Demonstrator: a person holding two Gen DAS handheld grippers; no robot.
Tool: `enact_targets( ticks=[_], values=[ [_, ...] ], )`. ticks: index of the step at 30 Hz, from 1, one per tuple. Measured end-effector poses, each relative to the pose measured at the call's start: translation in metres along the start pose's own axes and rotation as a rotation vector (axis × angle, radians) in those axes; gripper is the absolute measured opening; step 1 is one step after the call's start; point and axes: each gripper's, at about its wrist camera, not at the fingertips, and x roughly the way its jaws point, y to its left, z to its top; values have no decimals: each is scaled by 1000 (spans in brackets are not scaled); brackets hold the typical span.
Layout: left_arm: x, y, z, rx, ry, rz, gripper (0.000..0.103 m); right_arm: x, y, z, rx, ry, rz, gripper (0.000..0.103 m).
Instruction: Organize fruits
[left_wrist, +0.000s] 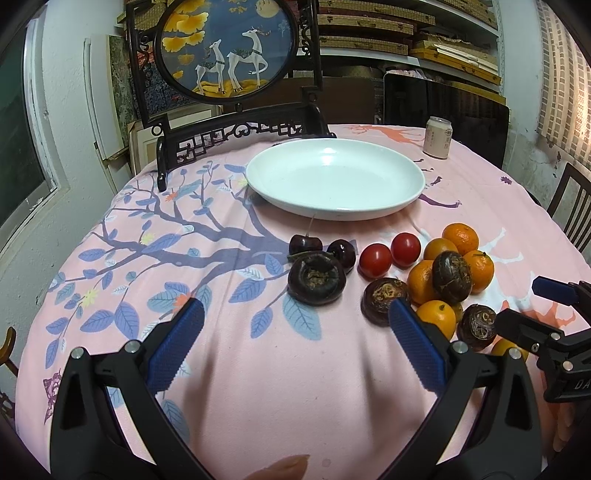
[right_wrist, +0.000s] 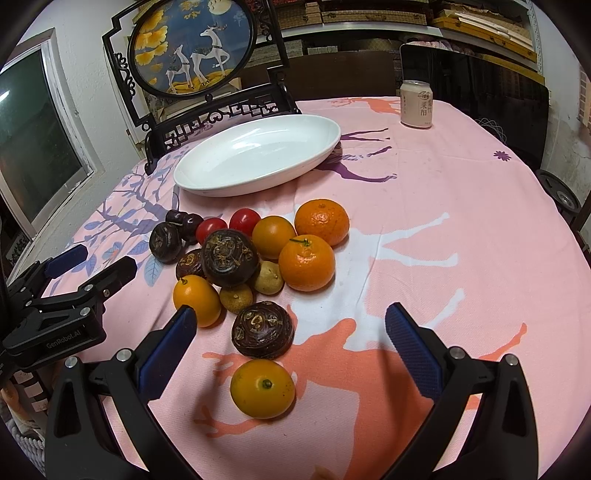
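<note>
Orange-yellow and round, a small citrus fruit (right_wrist: 262, 388) is seen lying alone on the pink-clothed surface (right_wrist: 443, 258), just in front of the right claw (right_wrist: 288, 341) and slightly left of the midline between its spread blue fingers (right_wrist: 413, 350); being near-spherical, it offers no long axis to be matched. Directly beyond this fruit a dark water chestnut (right_wrist: 263, 329) is set, and beyond that the main heap of oranges (right_wrist: 306, 263), tomatoes (right_wrist: 243, 220) and cherries (right_wrist: 190, 225) is piled. The white plate (right_wrist: 207, 184), still bare, is placed farther off, behind the heap and to its left. The right claw is held released and empty, and is judged the nearer of the two to the lone fruit. The left claw (left_wrist: 295, 325) is likewise shown released with nothing between its fingers, pointed at another chestnut (left_wrist: 316, 277) on the heap's left edge. A can (right_wrist: 416, 104) is stood well behind the plate, to its right.
</note>
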Motion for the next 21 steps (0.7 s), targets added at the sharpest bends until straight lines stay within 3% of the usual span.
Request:
enact_targets(
  ticks=[21],
  values=[
    [-1,-1,1,3,2,1,101,0,0,0,0,-1,0,102]
  ],
)
